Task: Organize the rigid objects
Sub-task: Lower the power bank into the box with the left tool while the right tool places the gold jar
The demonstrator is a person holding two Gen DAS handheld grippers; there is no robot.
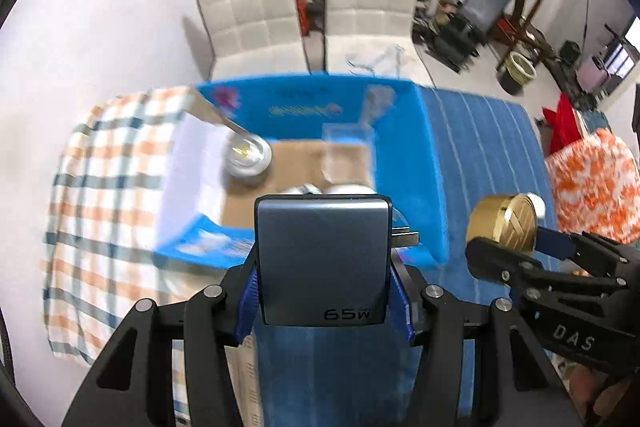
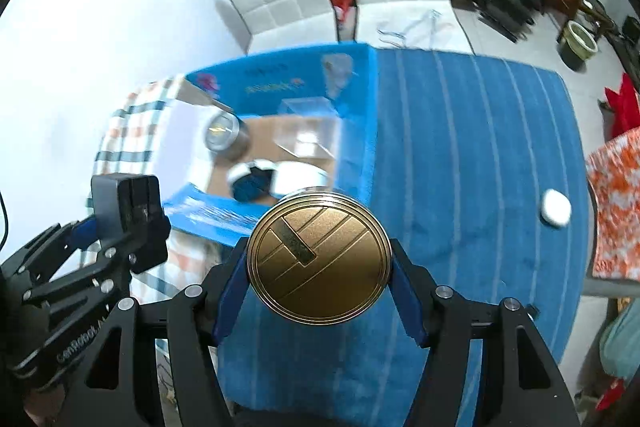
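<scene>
Both tongs, left [image 1: 322, 263] (right [image 2: 320, 263]), seemingly clamped

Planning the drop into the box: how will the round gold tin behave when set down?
The gold tin, clamped by the right hand-held gripper, looks rigid metal, so it probably won't deform. Its smooth round sides may slip or roll if released on edge. Flat, it should sit stably.

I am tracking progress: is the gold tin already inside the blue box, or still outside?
Outside. The right gripper holds the gold tin above the blue cloth, near the blue box.

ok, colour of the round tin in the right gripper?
Gold round tin, clearest in the right wrist view.
</scene>
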